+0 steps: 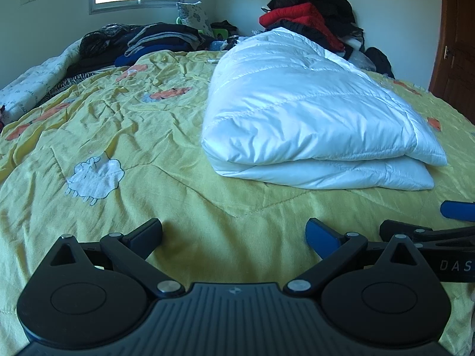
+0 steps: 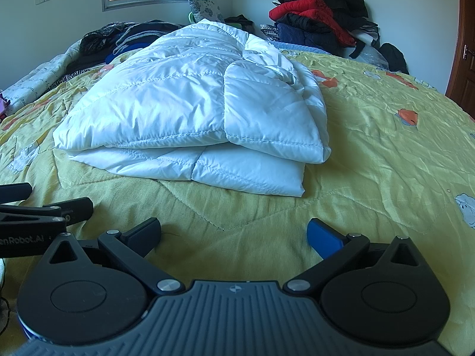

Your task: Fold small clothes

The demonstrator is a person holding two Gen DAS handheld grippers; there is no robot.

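– Hovering with fingers spread wide and empty, left hand-held gripper [image 1: 233, 234] and right hand-held gripper [image 2: 234, 234]; why?

– Probably finished: the folded white quilted puffer jacket [image 2: 190, 112] lies just ahead on the yellow sheep-print bedspread [image 2: 386, 154], layers stacked.

1 white jacket [image 2: 190, 112], 2 grippers, 2 clothes piles

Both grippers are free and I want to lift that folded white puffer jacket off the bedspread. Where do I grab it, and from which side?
Take the white puffer jacket at its near stacked edge, where the folded layers overhang the yellow bedspread. Come in low from the near side, with both the left gripper and the right gripper open. The layers end there, so one pinch probably catches them all; the top is puffy and slippery-looking.
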